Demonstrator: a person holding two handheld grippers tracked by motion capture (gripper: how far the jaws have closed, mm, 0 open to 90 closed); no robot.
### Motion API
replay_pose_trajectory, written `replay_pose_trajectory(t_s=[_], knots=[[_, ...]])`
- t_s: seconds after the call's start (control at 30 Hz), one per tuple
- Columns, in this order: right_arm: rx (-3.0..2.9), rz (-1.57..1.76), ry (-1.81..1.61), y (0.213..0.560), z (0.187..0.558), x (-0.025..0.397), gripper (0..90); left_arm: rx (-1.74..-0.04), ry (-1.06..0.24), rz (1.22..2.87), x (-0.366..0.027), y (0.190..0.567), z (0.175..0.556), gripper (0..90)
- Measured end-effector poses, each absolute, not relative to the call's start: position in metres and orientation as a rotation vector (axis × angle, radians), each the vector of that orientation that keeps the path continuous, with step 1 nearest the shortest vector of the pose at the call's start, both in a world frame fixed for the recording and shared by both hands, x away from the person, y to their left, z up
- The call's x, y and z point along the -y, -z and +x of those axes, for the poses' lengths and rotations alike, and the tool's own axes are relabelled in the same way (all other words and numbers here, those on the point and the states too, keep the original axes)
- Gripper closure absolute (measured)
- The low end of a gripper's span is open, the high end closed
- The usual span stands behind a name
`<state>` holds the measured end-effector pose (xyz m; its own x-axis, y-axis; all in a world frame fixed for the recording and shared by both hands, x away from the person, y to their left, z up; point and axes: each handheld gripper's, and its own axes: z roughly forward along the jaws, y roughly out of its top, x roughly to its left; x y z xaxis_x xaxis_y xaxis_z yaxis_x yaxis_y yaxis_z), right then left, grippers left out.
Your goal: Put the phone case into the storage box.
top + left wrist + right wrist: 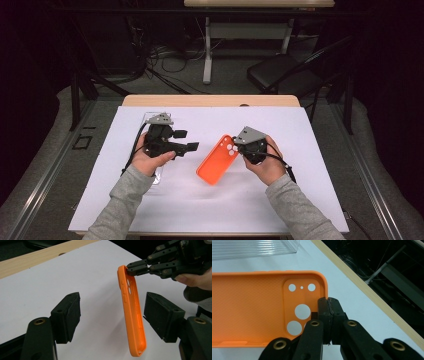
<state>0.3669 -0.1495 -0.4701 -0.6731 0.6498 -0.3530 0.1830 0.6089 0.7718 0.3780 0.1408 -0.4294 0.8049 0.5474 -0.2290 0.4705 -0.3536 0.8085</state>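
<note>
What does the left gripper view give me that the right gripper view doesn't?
Left gripper view: the left tool open, jaws on either side of the hanging orange phone case without touching it, and the case's side buttons. Right gripper view: the case's textured inside, its camera cutouts and a clear plastic box behind. Both: the right tool shut on the case's edge at the camera end, above the white table cover.

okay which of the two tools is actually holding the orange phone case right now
The right tool: its jaws are pinched shut on the top edge of the orange phone case, beside the camera holes. The left tool has its jaws spread wide, one on each side of the case, without touching it.
</note>
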Motion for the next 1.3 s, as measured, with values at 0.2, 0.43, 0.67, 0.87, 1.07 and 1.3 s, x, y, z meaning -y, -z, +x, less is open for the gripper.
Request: replay_pose_trajectory(t_s=[0.2, 0.43, 0.67, 0.87, 1.07, 1.3], knots=[[-2.174, 0.650, -0.983, 0.472, 0.362, 0.149, 89.9, -0.754, -0.073, 2.020, -0.136, 0.432, 0.375, 31.9], [-2.135, 0.634, -1.003, 0.470, 0.353, 0.148, 89.9, -0.742, -0.046, 2.046, -0.131, 0.434, 0.372, 33.8], [-2.117, 0.618, -1.015, 0.469, 0.346, 0.146, 89.8, -0.737, -0.023, 2.064, -0.125, 0.435, 0.369, 34.5], [-2.114, 0.603, -1.008, 0.469, 0.342, 0.144, 89.8, -0.737, -0.013, 2.081, -0.124, 0.436, 0.368, 35.1], [-2.114, 0.593, -1.006, 0.469, 0.338, 0.143, 89.8, -0.743, -0.007, 2.078, -0.123, 0.437, 0.366, 39.5], [-2.103, 0.586, -1.008, 0.467, 0.336, 0.143, 89.8, -0.743, 0.033, 2.080, -0.120, 0.439, 0.364, 40.2]])
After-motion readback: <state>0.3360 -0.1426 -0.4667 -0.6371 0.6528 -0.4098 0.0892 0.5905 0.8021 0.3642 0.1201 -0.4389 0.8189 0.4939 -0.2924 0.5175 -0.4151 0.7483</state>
